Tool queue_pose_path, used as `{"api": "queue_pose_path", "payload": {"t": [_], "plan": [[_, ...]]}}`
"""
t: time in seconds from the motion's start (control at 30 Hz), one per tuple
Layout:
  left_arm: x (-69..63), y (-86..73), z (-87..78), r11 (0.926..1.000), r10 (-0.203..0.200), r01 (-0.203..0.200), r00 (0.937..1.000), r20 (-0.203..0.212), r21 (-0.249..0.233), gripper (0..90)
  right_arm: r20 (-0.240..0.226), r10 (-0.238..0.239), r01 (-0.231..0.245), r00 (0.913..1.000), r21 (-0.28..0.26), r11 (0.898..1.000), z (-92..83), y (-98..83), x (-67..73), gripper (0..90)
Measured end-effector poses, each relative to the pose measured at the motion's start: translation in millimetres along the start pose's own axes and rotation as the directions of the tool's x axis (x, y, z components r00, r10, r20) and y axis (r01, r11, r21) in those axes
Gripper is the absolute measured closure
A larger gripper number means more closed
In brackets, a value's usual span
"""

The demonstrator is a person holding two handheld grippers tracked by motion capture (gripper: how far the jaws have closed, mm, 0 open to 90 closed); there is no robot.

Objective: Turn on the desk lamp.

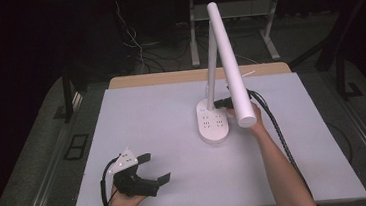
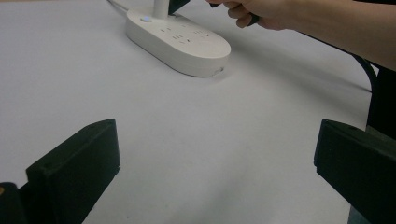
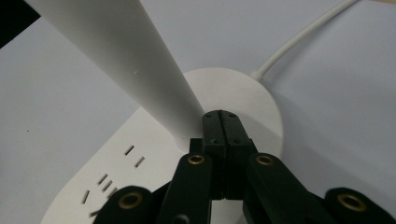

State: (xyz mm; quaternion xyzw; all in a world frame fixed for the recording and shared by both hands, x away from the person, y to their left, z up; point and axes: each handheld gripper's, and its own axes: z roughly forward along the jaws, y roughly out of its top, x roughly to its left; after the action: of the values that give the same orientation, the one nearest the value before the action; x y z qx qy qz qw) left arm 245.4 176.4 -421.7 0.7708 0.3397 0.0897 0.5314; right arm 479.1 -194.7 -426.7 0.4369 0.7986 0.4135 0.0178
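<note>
Two grippers are in your hands at the grey table (image 1: 172, 114). At the near left corner, your left hand (image 1: 122, 201) holds the left gripper (image 1: 157, 167) low over the bare tabletop, its jaws spread wide apart with nothing between them; the left gripper view looks out between those two black jaws across empty table toward the lamp. A black cable (image 1: 104, 185) loops from this gripper beside your wrist. Right of the table's middle stands a white desk lamp whose oval base (image 1: 212, 123) doubles as a power strip, with rows of socket slots (image 3: 105, 179) on its top and a small round button (image 2: 146, 19) near the pole. A slim white pole (image 1: 211, 63) rises from the far end of the base, and a long white lamp head (image 1: 230, 63) slants down over your right hand (image 1: 252, 117). A white cord (image 3: 299, 39) leaves the far side of the base. Your right gripper (image 3: 223, 122) sits on the base just beside the foot of the pole, jaws pressed tight together and gripping nothing that can be seen. Its thick black cable (image 1: 278, 129) trails back along your right forearm.
</note>
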Motion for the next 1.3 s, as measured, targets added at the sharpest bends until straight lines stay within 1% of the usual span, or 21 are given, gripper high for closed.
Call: {"api": "queue_pose_path", "payload": {"t": [0.13,0.27,0.57,0.67,0.83,0.9,0.93,0.97,1.0,1.13,1.2,1.23,1.3], "plan": [[-0.5,-0.1,0.2,1.0,0.002,-0.002,1.0,0.0,0.002,0.0,0.005,0.011,-0.011,0.9999,-0.005,1.0,0.8,-0.6,0.0,90.0],[-1.1,-0.3,0.2,1.0,0.001,-0.001,1.0,0.001,0.0,0.0,0.003,0.004,-0.004,1.0,-0.007,1.0,0.7,-1.4,-0.8,90.0],[-1.9,-0.4,0.9,0.9999,0.009,-0.009,0.9999,0.006,0.005,0.0,0.004,0.017,-0.017,0.9998,-0.026,1.0,1.7,-4.4,-1.4,90.0],[-1.9,-0.4,0.9,0.9999,0.01,-0.01,0.9999,0.008,0.006,0.0,0.009,0.013,-0.013,0.9999,-0.026,1.0,1.6,-4.6,-0.9,90.0],[-1.4,-0.3,0.5,1.0,0.004,-0.004,1.0,0.005,0.001,0.0,0.005,0.026,-0.026,0.9996,-0.021,0.999,1.0,-3.1,-1.3,90.0],[-1.2,-0.3,0.5,1.0,0.001,-0.001,1.0,0.005,-0.001,0.0,0.003,0.032,-0.032,0.9995,-0.025,0.999,-0.7,-3.1,-2.8,90.0],[-0.6,-0.3,0.6,1.0,0.001,-0.001,1.0,0.005,0.001,0.0,0.017,0.049,-0.049,0.9986,-0.025,0.998,-3.3,-2.7,-5.1,90.0],[-0.6,-0.3,0.6,1.0,0.001,-0.001,1.0,0.005,0.001,0.0,0.03,0.046,-0.045,0.9985,-0.022,0.999,-4.7,-2.4,-6.0,90.0],[-0.6,-0.3,0.6,1.0,0.001,-0.001,1.0,0.005,0.001,0.0,0.03,0.046,-0.045,0.9985,-0.022,0.999,-4.7,-2.4,-6.0,90.0],[-0.9,-0.2,0.9,1.0,0.0,0.0,1.0,0.005,0.0,0.0,0.04,0.034,-0.033,0.9986,-0.021,0.999,-17.3,-0.9,-11.0,90.0],[-1.0,-0.2,0.9,1.0,0.0,0.0,1.0,0.005,0.001,0.0,0.042,0.031,-0.031,0.9986,-0.02,0.999,-20.3,-0.4,-11.5,90.0],[-1.2,-0.1,0.9,1.0,0.0,0.0,1.0,0.005,0.0,0.0,0.045,0.031,-0.03,0.9985,-0.021,0.999,-25.6,0.5,-12.3,90.0],[-1.3,-0.2,0.9,1.0,0.002,-0.002,1.0,0.004,0.0,0.0,0.046,0.025,-0.024,0.9986,-0.023,0.999,-29.9,1.2,-12.7,89.9]]}}
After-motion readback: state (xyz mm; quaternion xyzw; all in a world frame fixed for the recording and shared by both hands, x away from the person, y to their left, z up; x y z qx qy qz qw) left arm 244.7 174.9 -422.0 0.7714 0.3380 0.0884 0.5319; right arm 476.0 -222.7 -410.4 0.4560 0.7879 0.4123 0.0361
